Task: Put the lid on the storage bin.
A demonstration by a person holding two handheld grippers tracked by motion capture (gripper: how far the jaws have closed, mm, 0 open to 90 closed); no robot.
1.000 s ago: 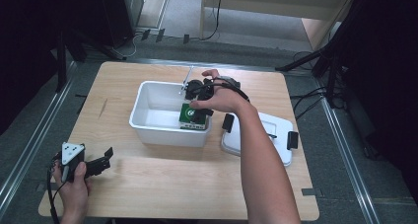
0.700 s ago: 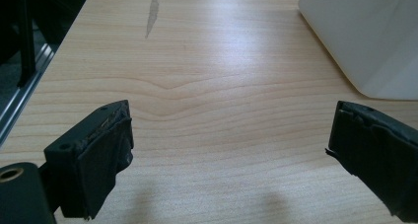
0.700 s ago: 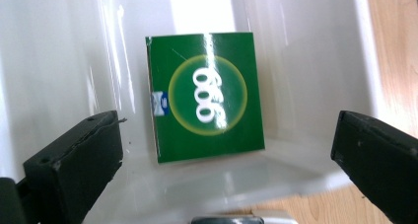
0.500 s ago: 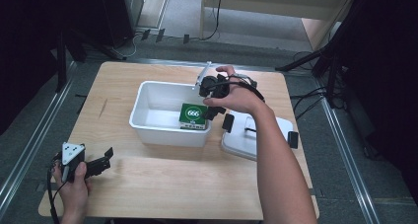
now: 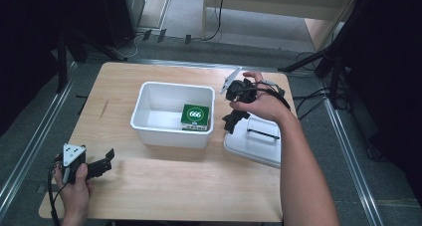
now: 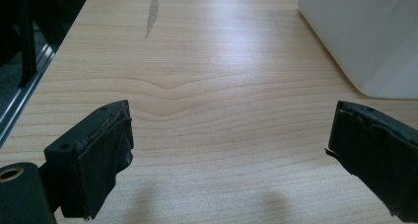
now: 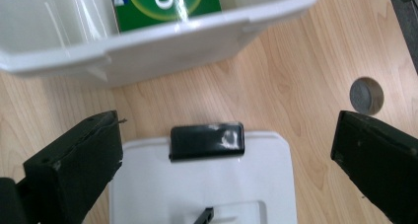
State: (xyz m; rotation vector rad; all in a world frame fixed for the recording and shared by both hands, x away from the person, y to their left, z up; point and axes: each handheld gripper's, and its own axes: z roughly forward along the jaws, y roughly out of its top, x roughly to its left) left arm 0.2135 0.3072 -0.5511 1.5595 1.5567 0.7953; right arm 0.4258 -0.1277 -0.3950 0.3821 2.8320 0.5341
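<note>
Wooden table [image 5: 164, 191]: green box [image 5: 195, 117] (label "666", seemingly) inside white bin [image 5: 149, 127].

Left gripper [image 5: 99, 162] low, jaws wide; right gripper [image 5: 234, 114] raised, jaws wide.

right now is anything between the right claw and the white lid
Nothing visible is. The right claw hangs open just over the near end of the white lid, its jaws spread either side of the lid's black latch. The white bin with the green box stands beside the lid.
</note>
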